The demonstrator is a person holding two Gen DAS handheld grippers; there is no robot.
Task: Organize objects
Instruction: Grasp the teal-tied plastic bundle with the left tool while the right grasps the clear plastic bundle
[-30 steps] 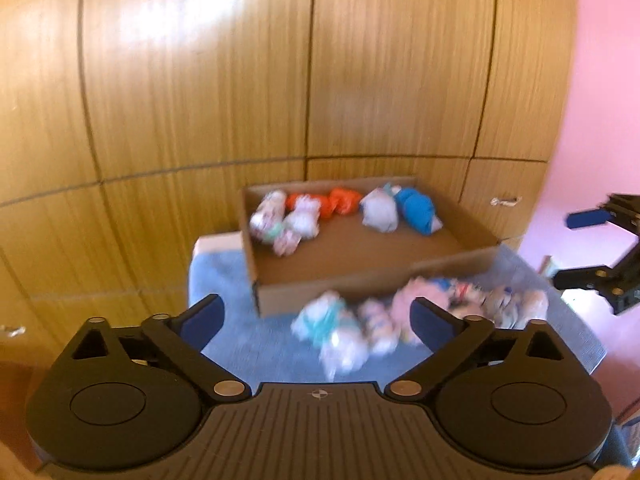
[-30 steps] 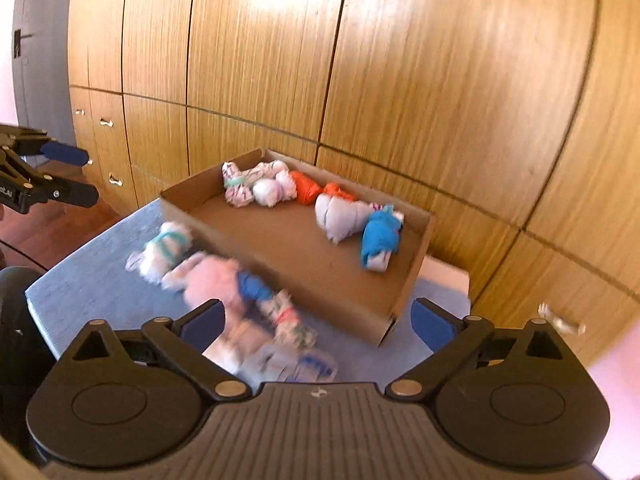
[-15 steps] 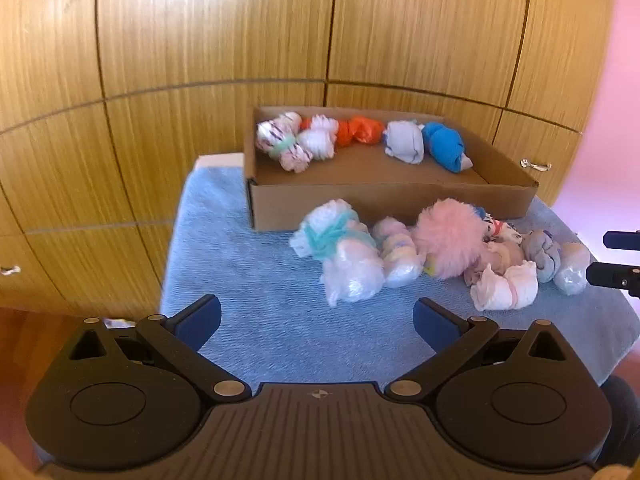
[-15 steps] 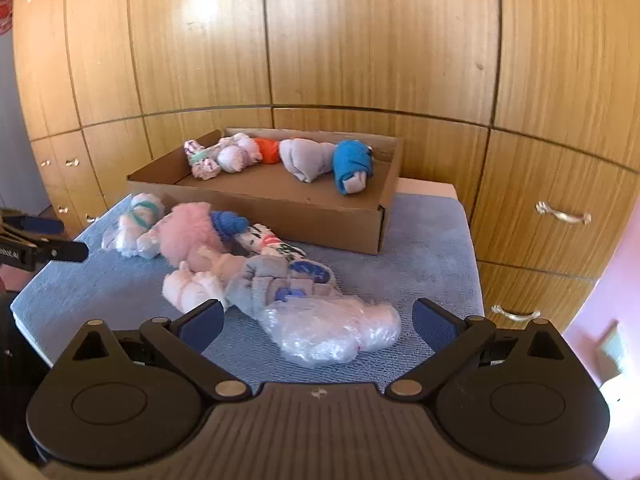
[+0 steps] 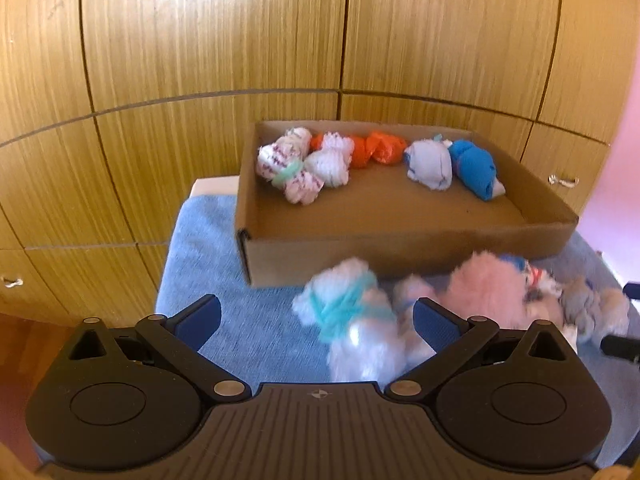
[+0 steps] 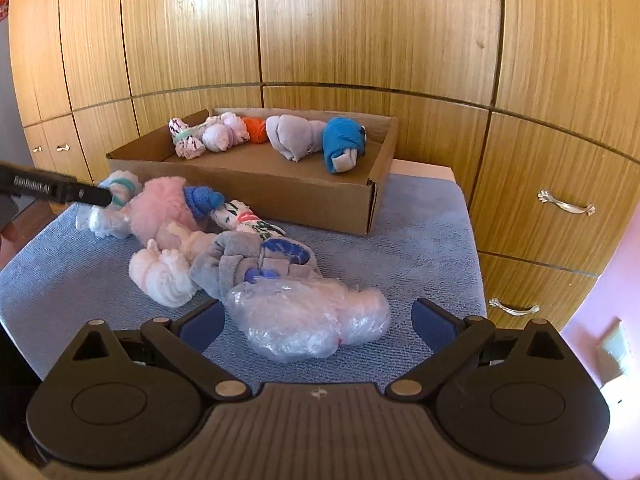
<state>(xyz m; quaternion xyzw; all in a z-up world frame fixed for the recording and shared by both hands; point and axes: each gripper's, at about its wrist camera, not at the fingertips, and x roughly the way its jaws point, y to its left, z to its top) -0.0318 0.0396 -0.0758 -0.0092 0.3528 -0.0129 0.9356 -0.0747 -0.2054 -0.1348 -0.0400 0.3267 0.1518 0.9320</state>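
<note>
closing on the white bundle [image 5: 352, 320] with teal bands, which lies on the blue towel [image 5: 208, 248] just before the box [image 5: 400, 248], calls for centring it between the left gripper [image 5: 316, 316] fingers, now spread apart. right gripper [image 6: 316, 320], also spread, hovers over the plastic-wrapped bundle [image 6: 312, 320]. since half a second ago both have come lower and nearer.

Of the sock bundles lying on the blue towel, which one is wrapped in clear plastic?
The plastic-wrapped bundle nearest the right gripper, lying between its open jaws. The other bundles on the blue towel are bare fabric, such as the fluffy pink one.
</note>
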